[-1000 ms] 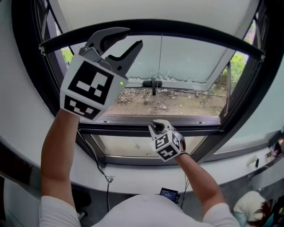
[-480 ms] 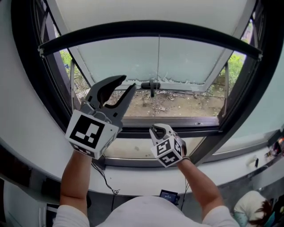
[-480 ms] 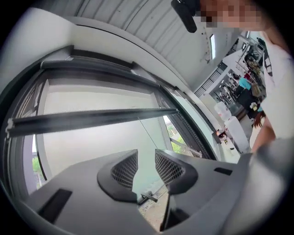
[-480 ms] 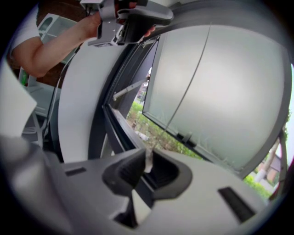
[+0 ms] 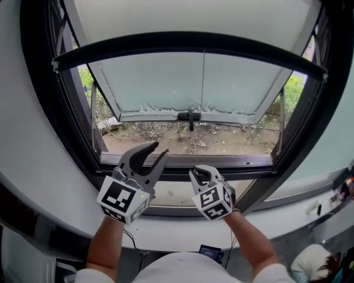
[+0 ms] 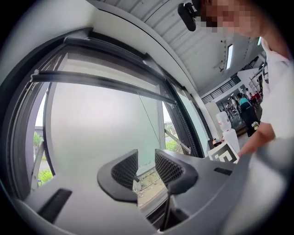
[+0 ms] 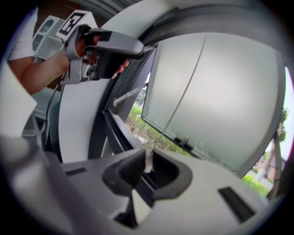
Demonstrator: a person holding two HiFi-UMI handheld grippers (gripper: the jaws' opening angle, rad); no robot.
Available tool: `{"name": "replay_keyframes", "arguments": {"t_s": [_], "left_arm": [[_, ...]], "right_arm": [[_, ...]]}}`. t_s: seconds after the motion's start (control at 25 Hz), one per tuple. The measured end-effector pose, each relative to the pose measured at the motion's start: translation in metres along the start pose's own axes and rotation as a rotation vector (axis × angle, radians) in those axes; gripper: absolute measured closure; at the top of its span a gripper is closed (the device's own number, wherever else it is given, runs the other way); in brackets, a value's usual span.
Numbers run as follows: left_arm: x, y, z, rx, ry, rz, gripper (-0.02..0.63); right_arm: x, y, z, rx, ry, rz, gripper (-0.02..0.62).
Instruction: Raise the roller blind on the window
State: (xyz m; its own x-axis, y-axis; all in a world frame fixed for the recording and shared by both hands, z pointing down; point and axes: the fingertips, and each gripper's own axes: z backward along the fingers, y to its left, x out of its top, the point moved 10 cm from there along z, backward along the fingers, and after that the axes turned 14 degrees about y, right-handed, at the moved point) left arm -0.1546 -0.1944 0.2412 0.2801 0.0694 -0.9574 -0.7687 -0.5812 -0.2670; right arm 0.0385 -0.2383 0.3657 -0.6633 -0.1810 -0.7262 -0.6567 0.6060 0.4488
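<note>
The roller blind (image 5: 188,15) is pale fabric ending in a black bottom bar (image 5: 188,42) high across the black-framed window (image 5: 182,163). A thin pull cord (image 5: 203,83) hangs from the bar's middle. My right gripper (image 5: 200,172) sits low at the sill, jaws nearly together on the cord's whitish end (image 7: 148,159). The cord (image 7: 183,92) runs up from it in the right gripper view. My left gripper (image 5: 159,150) is just left of it, open, with nothing between its jaws. In the left gripper view, the left gripper (image 6: 146,167) points at the frosted pane.
A frosted outer sash with a black handle (image 5: 189,116) stands tilted open over littered ground (image 5: 188,138). The white sill (image 5: 287,213) curves below the frame. A dark cable (image 5: 133,243) hangs under it. A small screen (image 5: 210,252) and a person's head (image 5: 315,260) lie below.
My left gripper has dropped from up by the black bar to sill height beside the right one and has rolled. The right gripper has barely shifted.
</note>
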Motion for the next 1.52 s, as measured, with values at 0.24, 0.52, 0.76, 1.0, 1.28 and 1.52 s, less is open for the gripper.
{"name": "replay_keyframes", "arguments": {"t_s": [0.24,0.52,0.76,1.0,1.28,1.52], "left_arm": [[-0.028,-0.009,0.004,-0.033,0.03,0.076,0.474],[-0.05,-0.021,0.009,-0.082,0.043,0.165,0.476],[-0.069,-0.027,0.011,-0.119,0.072,0.222,0.476],[-0.076,-0.032,0.009,-0.135,0.088,0.241,0.476],[-0.08,-0.038,0.01,-0.15,0.099,0.252,0.476],[-0.08,-0.04,0.008,-0.163,0.092,0.256,0.476]], "right_arm": [[0.01,-0.004,0.014,-0.027,-0.054,-0.02,0.535],[0.022,-0.006,0.03,-0.041,-0.106,-0.033,0.535],[0.033,-0.005,0.043,-0.066,-0.161,-0.034,0.535],[0.041,-0.006,0.05,-0.067,-0.189,-0.026,0.535],[0.046,-0.008,0.055,-0.071,-0.218,-0.03,0.535],[0.051,-0.012,0.061,-0.099,-0.243,-0.022,0.535]]}}
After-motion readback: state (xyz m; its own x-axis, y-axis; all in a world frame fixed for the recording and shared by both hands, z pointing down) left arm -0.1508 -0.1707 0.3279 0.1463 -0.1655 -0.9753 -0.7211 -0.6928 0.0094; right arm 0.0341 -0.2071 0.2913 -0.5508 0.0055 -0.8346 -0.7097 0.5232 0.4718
